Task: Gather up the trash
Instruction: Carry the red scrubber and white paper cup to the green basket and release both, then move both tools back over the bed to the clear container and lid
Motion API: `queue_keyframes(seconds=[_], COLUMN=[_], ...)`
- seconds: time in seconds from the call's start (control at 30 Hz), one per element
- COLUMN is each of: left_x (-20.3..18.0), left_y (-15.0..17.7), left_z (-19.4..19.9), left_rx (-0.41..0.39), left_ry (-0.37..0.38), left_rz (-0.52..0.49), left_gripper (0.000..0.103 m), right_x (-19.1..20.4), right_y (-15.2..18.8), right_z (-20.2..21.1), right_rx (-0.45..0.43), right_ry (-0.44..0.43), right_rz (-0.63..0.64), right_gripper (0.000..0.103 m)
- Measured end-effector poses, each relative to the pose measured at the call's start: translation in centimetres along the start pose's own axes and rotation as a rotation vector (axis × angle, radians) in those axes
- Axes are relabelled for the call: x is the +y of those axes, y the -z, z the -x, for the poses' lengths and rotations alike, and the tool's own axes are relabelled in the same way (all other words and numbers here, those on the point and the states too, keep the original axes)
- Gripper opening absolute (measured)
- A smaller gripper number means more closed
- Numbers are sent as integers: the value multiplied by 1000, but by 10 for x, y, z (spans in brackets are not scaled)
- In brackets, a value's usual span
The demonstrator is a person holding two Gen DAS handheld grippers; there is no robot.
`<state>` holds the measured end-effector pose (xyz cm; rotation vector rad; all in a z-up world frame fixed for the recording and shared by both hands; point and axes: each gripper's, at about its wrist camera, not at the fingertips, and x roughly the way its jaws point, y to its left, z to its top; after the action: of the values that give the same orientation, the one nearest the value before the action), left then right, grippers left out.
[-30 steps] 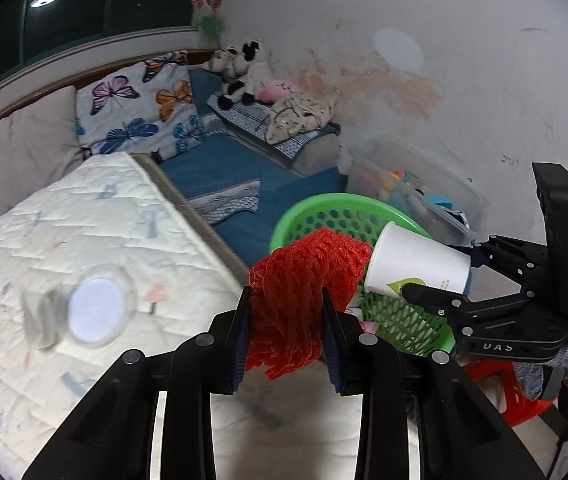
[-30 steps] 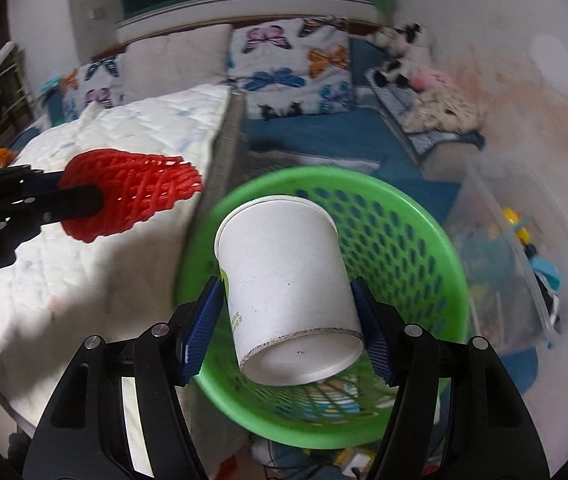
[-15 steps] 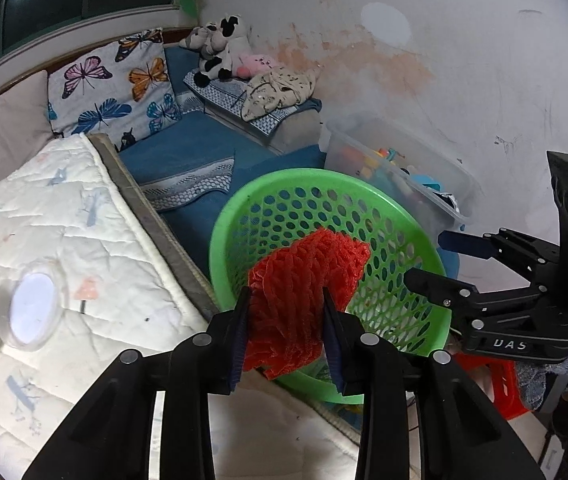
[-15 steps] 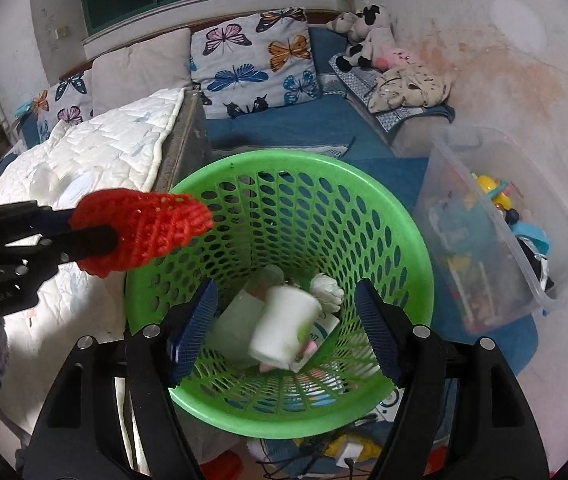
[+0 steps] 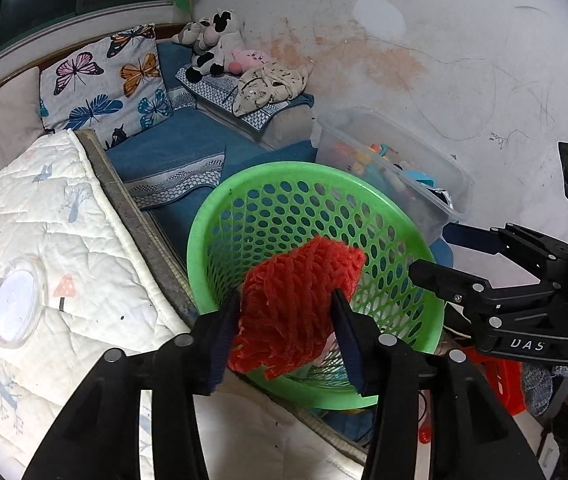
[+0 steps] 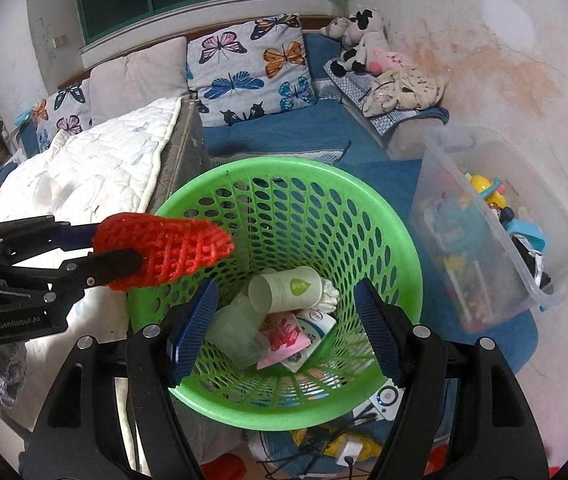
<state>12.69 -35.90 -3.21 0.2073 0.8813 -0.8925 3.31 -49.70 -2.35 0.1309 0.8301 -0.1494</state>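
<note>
A green mesh basket stands beside the bed. My left gripper hovers over its near rim with a red foam net between its pads. Its jaws are opening, and the net still spans from pad to pad and hangs there. My right gripper is open and empty above the basket's mouth. Inside the basket lie a white paper cup on its side, a clear plastic cup and a pink wrapper.
A clear round lid lies on the white quilt to the left. A clear storage bin full of toys stands right of the basket against the wall. Butterfly pillows and plush toys are farther back. Cables and a red stool lie below.
The paper cup left my right gripper and dropped into the basket. My left gripper carried the red net from over the quilt to over the basket, and its jaws have widened.
</note>
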Motion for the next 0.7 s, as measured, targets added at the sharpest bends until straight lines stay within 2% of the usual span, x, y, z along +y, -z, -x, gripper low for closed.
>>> queue_keyframes(seconds=[0.1, 0.17, 0.27, 0.47, 0.7], left_x=[0, 1, 3, 15, 52], left_y=[1, 2, 3, 9, 19], left_z=[1, 2, 6, 19, 44], left_rx=[-1, -5, -14, -34, -58], left_ry=[0, -1, -2, -19, -103], left_rz=[3, 6, 8, 24, 71], left_gripper=[52, 52, 60, 60, 60], right_x=[1, 3, 5, 13, 41], right_y=[0, 0, -1, -4, -8], right_z=[3, 4, 7, 9, 3], right_rx=[-4, -7, -9, -12, -12], right_ry=[-2, -2, -2, -16, -58], right_rz=[-1, -1, 2, 9, 42], right_gripper=[71, 71, 71, 71, 71])
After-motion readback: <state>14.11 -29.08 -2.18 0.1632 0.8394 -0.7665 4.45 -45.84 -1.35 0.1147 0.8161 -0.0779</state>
